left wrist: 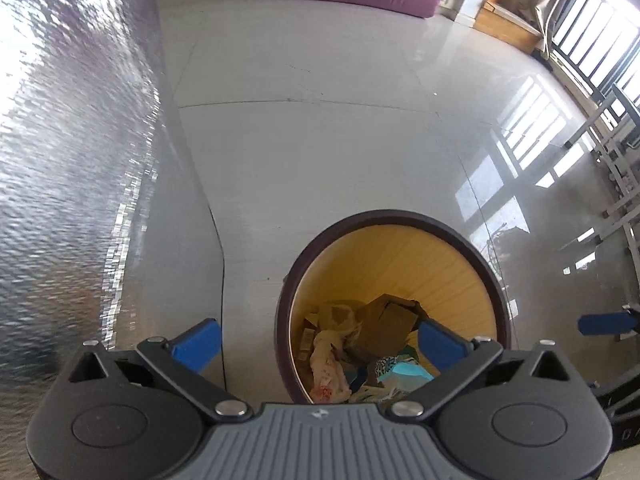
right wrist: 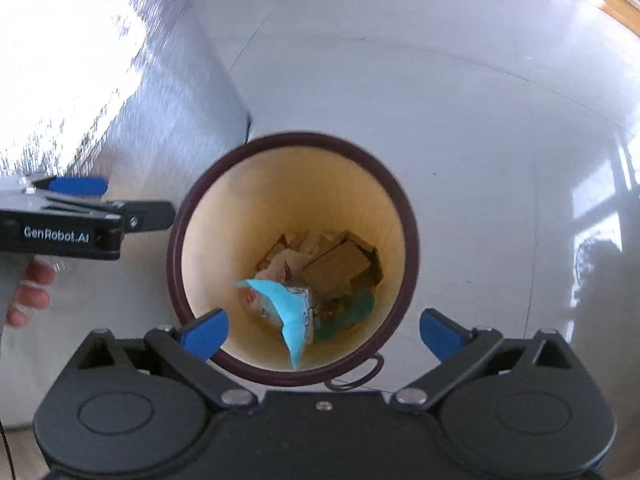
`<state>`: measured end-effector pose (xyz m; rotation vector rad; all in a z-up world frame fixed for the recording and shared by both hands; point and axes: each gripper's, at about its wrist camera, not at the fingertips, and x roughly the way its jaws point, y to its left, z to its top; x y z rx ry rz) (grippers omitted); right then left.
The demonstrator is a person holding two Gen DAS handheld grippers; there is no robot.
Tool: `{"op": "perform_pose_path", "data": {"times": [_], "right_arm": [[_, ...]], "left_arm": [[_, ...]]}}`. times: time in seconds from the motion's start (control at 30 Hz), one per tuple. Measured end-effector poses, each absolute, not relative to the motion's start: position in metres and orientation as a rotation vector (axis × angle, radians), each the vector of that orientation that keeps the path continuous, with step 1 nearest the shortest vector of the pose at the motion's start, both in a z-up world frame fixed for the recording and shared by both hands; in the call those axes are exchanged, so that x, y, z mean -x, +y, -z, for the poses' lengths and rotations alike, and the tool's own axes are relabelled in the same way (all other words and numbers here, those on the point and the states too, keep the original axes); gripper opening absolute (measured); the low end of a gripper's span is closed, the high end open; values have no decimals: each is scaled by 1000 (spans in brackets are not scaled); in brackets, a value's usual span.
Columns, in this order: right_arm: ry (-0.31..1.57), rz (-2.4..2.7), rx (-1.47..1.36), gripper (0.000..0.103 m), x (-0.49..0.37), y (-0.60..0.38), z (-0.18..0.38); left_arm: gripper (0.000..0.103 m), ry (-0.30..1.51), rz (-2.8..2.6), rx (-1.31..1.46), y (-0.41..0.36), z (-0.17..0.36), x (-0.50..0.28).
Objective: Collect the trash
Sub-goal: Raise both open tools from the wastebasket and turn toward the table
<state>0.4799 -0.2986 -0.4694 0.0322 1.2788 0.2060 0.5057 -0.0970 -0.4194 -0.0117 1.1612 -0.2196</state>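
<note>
Left gripper (left wrist: 320,344): I am holding it just over the bin's near rim, jaws spread wide and gripping nothing; its blue pads (left wrist: 198,344) are flat and matte, on black jointed links.
Right gripper (right wrist: 322,334): I am hovering it straight above the bin mouth, jaws spread equally wide, nothing between them.
Bin (right wrist: 404,200): a round tub that is standing upright on the floor, with a dark maroon rolled rim and a smooth yellow-tan inner wall; a thin dark ring is hanging at its near edge.
Trash: it is lying at the bin's bottom in a loose heap.
Wrapper (right wrist: 288,312): a crinkled light-blue pouch with a pointed corner, which is leaning up the near wall on top of the heap.
Cardboard (right wrist: 336,268): folded brown pieces that are sitting flat behind the wrapper.
Tissue (left wrist: 326,364): crumpled white paper with red marks, which is resting beside the cardboard.
Floor (left wrist: 320,152): glossy pale tiles that are reflecting window light.
Foil sheet (left wrist: 72,152): a silvery, dimpled surface that is rising to the left of the bin.
</note>
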Motion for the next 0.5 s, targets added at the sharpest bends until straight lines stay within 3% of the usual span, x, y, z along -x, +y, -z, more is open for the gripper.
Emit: {"op": "perform_pose_path", "data": {"times": [0.5], "right_arm": [[1087, 22, -210, 103, -422, -329, 362]], "left_arm": [[103, 1075, 188, 48, -90, 320, -458]]}}
